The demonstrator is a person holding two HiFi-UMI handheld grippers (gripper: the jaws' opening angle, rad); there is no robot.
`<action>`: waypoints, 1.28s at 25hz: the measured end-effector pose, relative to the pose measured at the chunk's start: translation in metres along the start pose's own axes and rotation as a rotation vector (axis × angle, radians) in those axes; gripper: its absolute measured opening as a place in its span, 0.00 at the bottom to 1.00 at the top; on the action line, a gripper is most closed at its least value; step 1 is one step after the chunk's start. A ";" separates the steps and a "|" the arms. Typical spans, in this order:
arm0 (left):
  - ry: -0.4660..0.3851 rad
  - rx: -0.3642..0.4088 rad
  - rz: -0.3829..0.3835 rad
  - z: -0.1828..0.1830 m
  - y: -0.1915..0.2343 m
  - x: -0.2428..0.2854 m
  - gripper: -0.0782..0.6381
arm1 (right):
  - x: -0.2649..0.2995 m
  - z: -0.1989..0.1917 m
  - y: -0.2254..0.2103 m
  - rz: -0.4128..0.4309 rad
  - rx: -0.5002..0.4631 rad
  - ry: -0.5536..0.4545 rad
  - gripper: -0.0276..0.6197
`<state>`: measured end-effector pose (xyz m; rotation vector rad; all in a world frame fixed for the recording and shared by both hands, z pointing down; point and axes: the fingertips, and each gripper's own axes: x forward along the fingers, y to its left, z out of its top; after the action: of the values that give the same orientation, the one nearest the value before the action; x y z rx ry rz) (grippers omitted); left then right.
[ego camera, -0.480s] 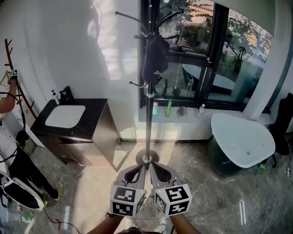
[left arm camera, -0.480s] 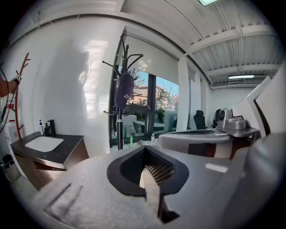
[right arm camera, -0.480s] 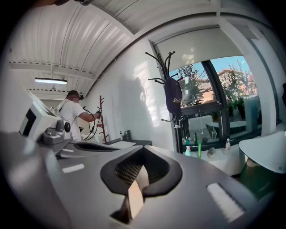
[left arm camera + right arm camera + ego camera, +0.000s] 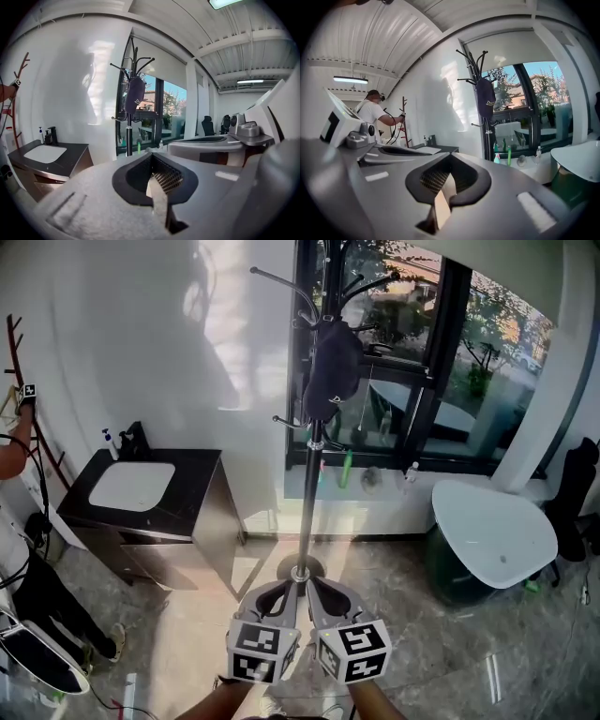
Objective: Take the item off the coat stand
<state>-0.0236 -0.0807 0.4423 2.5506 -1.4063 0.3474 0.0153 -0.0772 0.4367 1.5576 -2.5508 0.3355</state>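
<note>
A black coat stand [image 4: 307, 493] rises from the marble floor in front of the window. A dark cap [image 4: 330, 371] hangs from a hook near its top; it also shows in the left gripper view as the cap [image 4: 135, 95] and in the right gripper view as the cap [image 4: 486, 97]. Both grippers are held low and side by side, well short of the stand's base. My left gripper [image 4: 279, 589] is shut with nothing in it. My right gripper [image 4: 324, 589] is shut and empty too. The jaws of each meet in their own views, left gripper [image 4: 151, 157] and right gripper [image 4: 449, 158].
A black vanity with a white sink [image 4: 141, 486] stands at the left wall. A white tub [image 4: 492, 529] sits at the right, with a black chair [image 4: 574, 488] beyond it. Bottles [image 4: 346, 467] line the window sill. A person's arm [image 4: 11, 454] reaches to a red-brown stand [image 4: 15, 352] at far left.
The head view has shifted slightly, so the stand and cap sit a little further right in the picture. Both grippers stay low, together and shut.
</note>
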 end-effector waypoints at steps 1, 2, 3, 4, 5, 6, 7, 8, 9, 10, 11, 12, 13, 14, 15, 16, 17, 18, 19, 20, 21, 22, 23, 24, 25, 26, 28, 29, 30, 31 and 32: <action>0.001 0.001 -0.005 -0.001 0.005 0.000 0.11 | 0.004 0.000 0.003 -0.006 0.000 -0.001 0.05; 0.001 0.002 -0.011 -0.001 0.010 0.000 0.11 | 0.008 0.001 0.005 -0.011 0.001 -0.002 0.05; 0.003 0.001 -0.018 -0.002 0.015 -0.001 0.11 | 0.011 0.000 0.008 -0.017 0.002 -0.001 0.05; 0.005 0.000 -0.024 -0.003 0.019 -0.001 0.11 | 0.014 0.000 0.011 -0.023 0.002 0.001 0.05; 0.007 -0.001 -0.028 -0.003 0.023 -0.002 0.11 | 0.016 -0.001 0.013 -0.027 0.003 0.003 0.05; 0.009 -0.001 -0.031 -0.003 0.027 -0.001 0.11 | 0.019 -0.001 0.016 -0.030 0.003 0.003 0.05; 0.009 -0.001 -0.034 -0.003 0.031 0.000 0.11 | 0.022 -0.001 0.017 -0.033 0.003 0.003 0.05; 0.009 -0.001 -0.037 -0.002 0.034 0.001 0.11 | 0.024 -0.001 0.018 -0.035 0.003 0.003 0.05; 0.010 -0.001 -0.040 -0.001 0.036 0.004 0.11 | 0.027 -0.001 0.018 -0.037 0.003 0.004 0.05; 0.011 0.000 -0.043 -0.001 0.038 0.007 0.11 | 0.031 -0.001 0.017 -0.039 0.004 0.006 0.05; 0.013 0.000 -0.047 0.000 0.039 0.011 0.11 | 0.033 -0.001 0.014 -0.042 0.006 0.008 0.05; 0.016 0.002 -0.049 0.000 0.040 0.015 0.11 | 0.036 -0.001 0.011 -0.045 0.009 0.009 0.05; 0.019 0.003 -0.052 0.000 0.040 0.019 0.11 | 0.038 -0.001 0.008 -0.048 0.012 0.010 0.05; 0.020 0.004 -0.053 0.000 0.040 0.023 0.11 | 0.040 -0.001 0.004 -0.051 0.015 0.008 0.05; 0.020 0.005 -0.054 0.001 0.040 0.028 0.11 | 0.043 0.000 -0.001 -0.053 0.016 0.006 0.05; 0.018 0.007 -0.055 0.003 0.040 0.034 0.11 | 0.046 0.002 -0.006 -0.054 0.017 0.001 0.05; 0.015 0.009 -0.055 0.005 0.041 0.040 0.11 | 0.050 0.005 -0.011 -0.055 0.017 -0.005 0.05; 0.013 0.010 -0.055 0.008 0.041 0.047 0.11 | 0.054 0.008 -0.017 -0.055 0.018 -0.010 0.05; 0.012 0.012 -0.054 0.011 0.042 0.055 0.11 | 0.058 0.011 -0.023 -0.054 0.017 -0.014 0.05; 0.010 0.013 -0.052 0.014 0.043 0.063 0.11 | 0.063 0.013 -0.030 -0.052 0.016 -0.016 0.05; 0.008 0.012 -0.050 0.017 0.044 0.071 0.11 | 0.068 0.015 -0.036 -0.049 0.014 -0.016 0.05; 0.004 0.012 -0.046 0.021 0.046 0.079 0.11 | 0.073 0.018 -0.042 -0.045 0.013 -0.017 0.05; 0.000 0.011 -0.042 0.025 0.048 0.087 0.11 | 0.079 0.020 -0.049 -0.041 0.013 -0.018 0.05; -0.003 0.012 -0.039 0.029 0.049 0.096 0.11 | 0.084 0.023 -0.055 -0.037 0.012 -0.020 0.05; -0.005 0.012 -0.037 0.032 0.049 0.104 0.11 | 0.089 0.026 -0.062 -0.033 0.012 -0.022 0.05; -0.007 0.013 -0.036 0.036 0.049 0.112 0.11 | 0.094 0.029 -0.069 -0.030 0.012 -0.023 0.05; -0.011 0.011 -0.034 0.042 0.050 0.129 0.11 | 0.103 0.034 -0.083 -0.024 0.012 -0.026 0.05; -0.014 0.011 -0.032 0.045 0.051 0.137 0.11 | 0.108 0.036 -0.090 -0.022 0.012 -0.026 0.05; -0.016 0.011 -0.029 0.048 0.051 0.144 0.11 | 0.112 0.039 -0.096 -0.019 0.011 -0.027 0.05; -0.018 0.011 -0.026 0.051 0.052 0.150 0.11 | 0.116 0.042 -0.103 -0.015 0.010 -0.027 0.05; -0.019 0.010 -0.022 0.054 0.053 0.156 0.11 | 0.119 0.045 -0.109 -0.012 0.009 -0.028 0.05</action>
<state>0.0178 -0.2485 0.4421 2.5812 -1.3858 0.3284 0.0577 -0.2387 0.4336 1.5912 -2.5630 0.3260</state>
